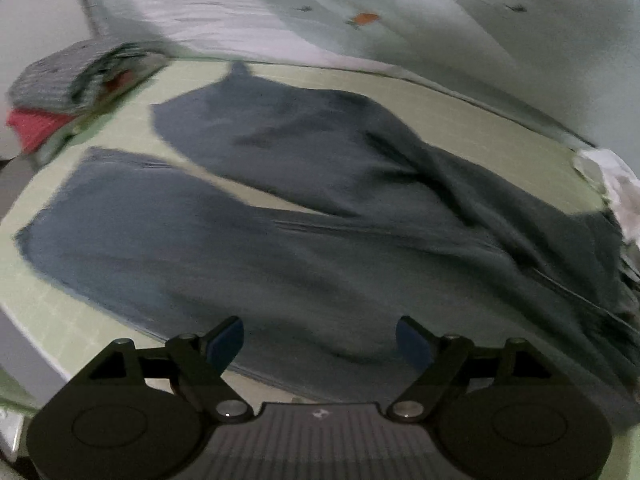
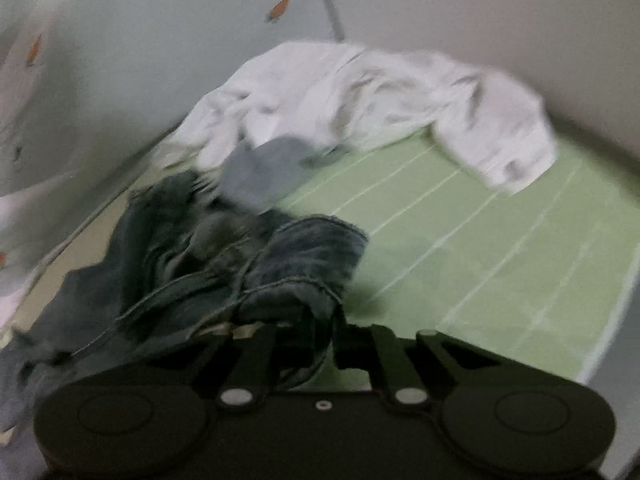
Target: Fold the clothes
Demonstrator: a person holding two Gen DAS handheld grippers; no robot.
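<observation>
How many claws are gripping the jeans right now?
1. The right claw is shut on the bunched waist end of the jeans. The left claw hangs open above one spread leg, holding nothing.

The left wrist view looks down low over the jeans [image 1: 320, 208] spread on the green mat [image 1: 100, 332]. The right wrist view sits close at their bunched waist [image 2: 240, 264]; both share the jeans and mat.

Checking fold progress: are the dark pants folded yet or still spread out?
Spread, not folded: in the left wrist view both legs of the dark pants lie apart on the green mat; the waist end is bunched at the right gripper.
</observation>
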